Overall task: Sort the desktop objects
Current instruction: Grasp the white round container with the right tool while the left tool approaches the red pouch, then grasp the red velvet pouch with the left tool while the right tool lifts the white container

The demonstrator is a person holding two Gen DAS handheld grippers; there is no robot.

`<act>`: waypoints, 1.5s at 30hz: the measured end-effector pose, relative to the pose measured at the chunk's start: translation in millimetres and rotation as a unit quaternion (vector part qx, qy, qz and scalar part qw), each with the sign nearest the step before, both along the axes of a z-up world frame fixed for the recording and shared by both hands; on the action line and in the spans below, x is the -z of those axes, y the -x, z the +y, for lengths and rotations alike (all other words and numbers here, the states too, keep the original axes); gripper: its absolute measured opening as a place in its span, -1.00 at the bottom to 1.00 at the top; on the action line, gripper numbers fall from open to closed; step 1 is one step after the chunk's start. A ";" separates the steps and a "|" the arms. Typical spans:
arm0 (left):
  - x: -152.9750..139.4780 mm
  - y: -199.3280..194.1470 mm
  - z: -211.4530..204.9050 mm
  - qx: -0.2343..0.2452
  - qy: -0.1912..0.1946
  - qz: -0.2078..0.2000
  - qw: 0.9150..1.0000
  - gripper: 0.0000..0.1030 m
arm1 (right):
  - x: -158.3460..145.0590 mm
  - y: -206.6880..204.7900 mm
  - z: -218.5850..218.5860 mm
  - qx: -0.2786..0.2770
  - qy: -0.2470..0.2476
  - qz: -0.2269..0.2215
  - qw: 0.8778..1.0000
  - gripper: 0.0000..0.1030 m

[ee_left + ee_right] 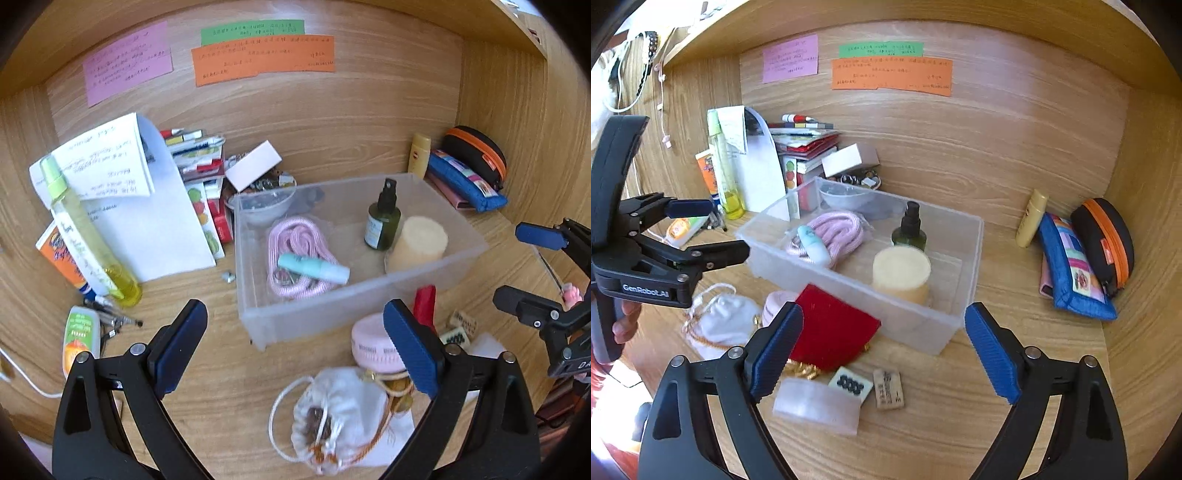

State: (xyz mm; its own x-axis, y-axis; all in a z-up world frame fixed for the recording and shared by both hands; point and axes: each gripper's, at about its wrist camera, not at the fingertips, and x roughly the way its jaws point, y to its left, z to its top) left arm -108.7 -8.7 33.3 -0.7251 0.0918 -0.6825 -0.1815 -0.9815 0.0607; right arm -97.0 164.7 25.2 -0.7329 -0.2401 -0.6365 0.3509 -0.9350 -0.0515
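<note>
A clear plastic bin (255, 314) (945, 325) stands mid-desk. It holds a pink cord (295, 236) (838, 229), a teal tube (314, 268) (814, 242), a dark green spray bottle (382, 218) (909, 230) and a yellow cylinder (419, 243) (901, 273). My left gripper (295, 350) is open and empty, in front of the bin, above a white drawstring pouch (340, 413) (720, 321). My right gripper (884, 350) is open and empty, above a red pouch (834, 325), two mahjong tiles (851, 384) and a frosted box (816, 406). A pink round case (373, 347) lies by the pouch.
A white paper holder (155, 206), a yellow spray bottle (88, 236) and an orange tube (62, 258) stand at the left. Stacked books (199, 158) and a bowl of trinkets (266, 192) sit behind the bin. A blue pouch (1071, 273), a black-orange case (1104, 240) and a yellow bottle (1030, 218) are at the right.
</note>
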 end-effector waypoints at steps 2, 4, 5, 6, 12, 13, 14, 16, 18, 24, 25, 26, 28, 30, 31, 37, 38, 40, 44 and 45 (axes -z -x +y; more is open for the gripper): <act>3.0 -3.4 0.6 0.003 -0.001 -0.005 1.000 0.89 | 4.7 -4.6 0.6 -0.001 0.002 -0.005 1.000 0.73; 6.6 -6.1 2.2 0.005 -0.002 -0.012 1.000 0.89 | 10.1 -8.3 0.3 -0.004 0.007 -0.015 1.000 0.73; 8.3 -7.2 3.4 0.007 -0.003 -0.015 1.000 0.89 | 13.5 -10.1 -0.2 -0.006 0.008 -0.020 1.000 0.73; 10.1 -8.3 4.7 0.010 -0.006 -0.019 1.000 0.89 | 16.6 -12.3 -0.7 -0.007 0.009 -0.023 1.000 0.74; 17.3 -11.4 18.5 0.029 -0.007 -0.029 0.999 0.89 | 41.8 -22.8 -4.7 -0.025 0.009 -0.054 0.998 0.74; 18.3 -10.6 21.5 0.034 -0.008 -0.031 0.999 0.89 | 46.5 -24.4 -4.7 -0.028 0.015 -0.062 0.998 0.74; 19.1 -9.4 23.9 0.037 -0.009 -0.034 0.999 0.89 | 50.2 -25.1 -4.6 -0.032 0.021 -0.069 0.997 0.74; 21.0 -6.8 30.9 0.045 -0.011 -0.039 0.998 0.89 | 57.6 -26.8 -6.4 -0.038 0.026 -0.078 0.996 0.73; 23.0 -2.6 38.4 0.057 -0.016 -0.047 0.997 0.89 | 64.1 -27.9 -10.0 -0.039 0.022 -0.080 0.996 0.73; 29.4 9.2 64.3 0.092 -0.013 -0.072 0.993 0.45 | 74.6 -24.6 -9.2 -0.054 0.045 -0.098 0.993 0.30; 31.2 11.0 69.1 0.096 -0.008 -0.075 0.993 0.43 | 75.1 -23.2 -7.1 -0.053 0.049 -0.098 0.993 0.30; 32.7 12.6 72.1 0.099 -0.004 -0.077 0.992 0.43 | 75.6 -22.1 -4.9 -0.054 0.052 -0.099 0.992 0.30; 36.5 16.8 79.6 0.103 0.000 -0.084 0.991 0.42 | 76.3 -21.7 -1.6 -0.057 0.057 -0.099 0.992 0.30; 40.9 22.2 84.4 0.093 0.004 -0.090 0.992 0.39 | 76.8 -21.6 1.9 -0.057 0.058 -0.097 0.992 0.30; 42.9 24.6 85.7 0.087 0.004 -0.092 0.992 0.38 | 77.0 -21.7 4.0 -0.057 0.057 -0.096 0.992 0.30; 52.7 38.8 89.6 0.076 -0.024 -0.118 0.990 -0.23 | 72.7 -22.0 23.0 -0.042 0.063 -0.088 0.993 0.30; 52.9 39.7 89.3 0.076 -0.032 -0.120 0.989 -0.40 | 70.7 -22.2 26.0 -0.039 0.063 -0.085 0.994 0.30; 51.7 39.8 87.3 0.083 -0.054 -0.126 0.987 -0.69 | 66.3 -22.3 32.1 -0.032 0.064 -0.078 0.994 0.30; 45.8 31.5 88.2 0.090 -0.062 -0.114 0.988 -0.88 | 55.7 -19.9 40.5 -0.019 0.062 -0.064 0.996 0.30; 43.0 27.6 87.6 0.093 -0.062 -0.108 0.988 -0.89 | 52.7 -18.8 41.7 -0.017 0.061 -0.060 0.996 0.30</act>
State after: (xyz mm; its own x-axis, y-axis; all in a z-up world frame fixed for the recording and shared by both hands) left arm -136.3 79.0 -9.6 -0.5258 0.3030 -0.7948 -0.3549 -0.9273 -0.1187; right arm -78.2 206.4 -27.5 -0.6433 -0.3445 -0.6837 0.3788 -0.9193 0.1068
